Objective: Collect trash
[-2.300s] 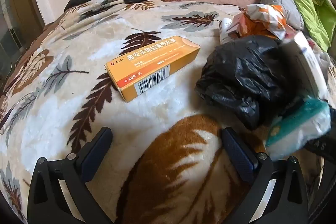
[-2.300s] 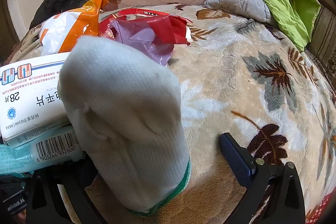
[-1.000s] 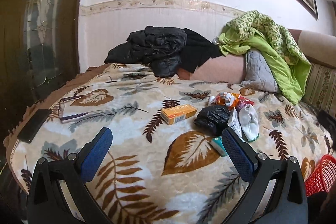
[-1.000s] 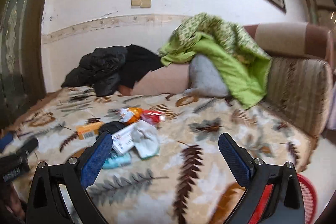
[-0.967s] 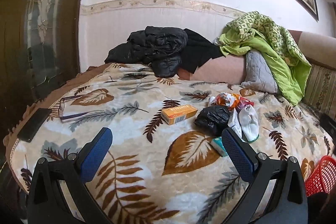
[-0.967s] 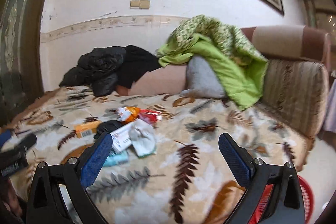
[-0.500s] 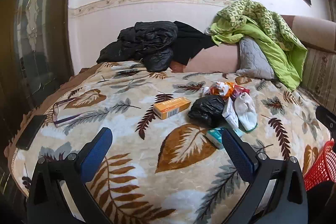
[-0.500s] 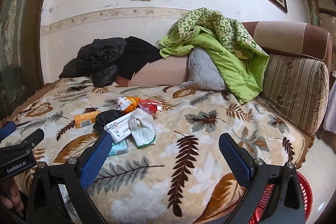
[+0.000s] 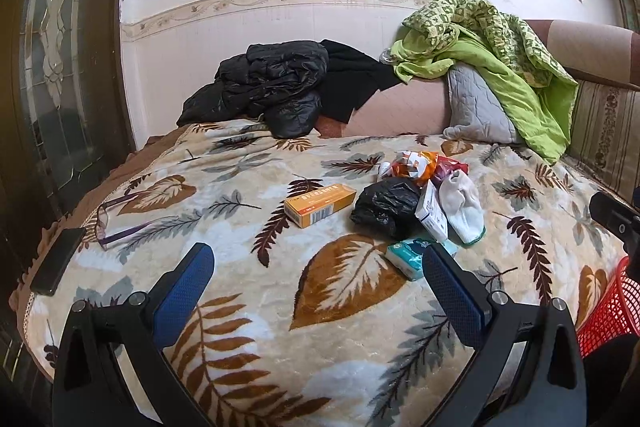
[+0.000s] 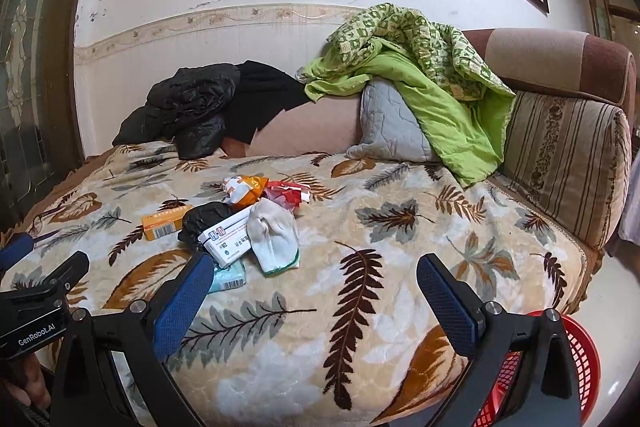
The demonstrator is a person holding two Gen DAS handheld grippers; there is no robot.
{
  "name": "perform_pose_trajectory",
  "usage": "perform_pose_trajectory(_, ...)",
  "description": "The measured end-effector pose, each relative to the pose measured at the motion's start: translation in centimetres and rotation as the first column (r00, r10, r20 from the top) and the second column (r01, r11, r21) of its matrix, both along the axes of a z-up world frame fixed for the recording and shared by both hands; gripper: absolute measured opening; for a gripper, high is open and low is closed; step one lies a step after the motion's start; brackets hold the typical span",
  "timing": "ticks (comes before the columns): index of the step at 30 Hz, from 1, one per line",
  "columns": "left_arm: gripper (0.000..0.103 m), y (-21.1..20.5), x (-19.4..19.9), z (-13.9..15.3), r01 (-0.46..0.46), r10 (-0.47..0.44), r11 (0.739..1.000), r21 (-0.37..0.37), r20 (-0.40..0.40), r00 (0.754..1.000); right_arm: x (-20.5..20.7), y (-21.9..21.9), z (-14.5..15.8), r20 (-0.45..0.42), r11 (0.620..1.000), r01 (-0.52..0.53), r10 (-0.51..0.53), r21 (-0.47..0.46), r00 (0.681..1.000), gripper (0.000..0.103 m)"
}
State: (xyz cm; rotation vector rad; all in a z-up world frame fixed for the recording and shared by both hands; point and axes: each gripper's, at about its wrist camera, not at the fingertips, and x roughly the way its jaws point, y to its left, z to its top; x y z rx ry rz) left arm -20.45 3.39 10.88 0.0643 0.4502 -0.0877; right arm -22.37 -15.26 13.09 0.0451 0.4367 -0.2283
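Nothing collected yet: orange box (image 9: 320,205), black bag (image 9: 386,205), wrappers (image 9: 416,165) heaped mid-bed (image 9: 240,327); red basket (image 10: 576,367) at 5 o'clock; left gripper (image 9: 318,301) and right gripper (image 10: 316,301) both released, bare.

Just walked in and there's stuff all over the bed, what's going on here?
A person is clearing trash off the bed with a gripper in each hand. Both the left gripper and right gripper are open and empty, held back from the pile. The orange box, black bag, white box, sock and wrappers lie untouched. A red basket sits beside the bed.
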Motion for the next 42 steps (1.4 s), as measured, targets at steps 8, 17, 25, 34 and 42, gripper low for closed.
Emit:
perform_pose_trajectory(8, 0.103, -0.2, -0.1, -0.3, 0.007, -0.007, 1.000, 0.001, -0.002, 1.000, 0.0, 0.0, -0.1, -0.001, 1.000, 0.002, -0.002, 0.003, 1.000, 0.102)
perform_pose_trajectory(17, 0.103, -0.3, -0.1, -0.4, 0.009, -0.009, 1.000, 0.000, -0.004, 1.000, 0.0, 0.0, -0.2, -0.005, 1.000, -0.003, 0.003, 0.002, 1.000, 0.102)
perform_pose_trajectory(25, 0.103, -0.3, -0.1, -0.3, 0.009, -0.009, 1.000, 0.002, -0.004, 1.000, 0.0, 0.0, -0.3, -0.009, 1.000, -0.005, 0.005, 0.005, 1.000, 0.102)
perform_pose_trajectory(34, 0.103, -0.8, 0.1, -1.1, 0.048, -0.049, 0.998, -0.030, -0.044, 0.998, 0.4, -0.4, -0.9, -0.028, 0.994, -0.056, 0.059, 0.091, 0.998, 0.099)
perform_pose_trajectory(42, 0.084, -3.0, 4.2, -3.1, 0.159, -0.176, 0.983, -0.091, -0.216, 0.961, 5.4, -3.0, -2.6, -0.141, 0.938, -0.115, 0.169, 0.327, 0.976, 0.077)
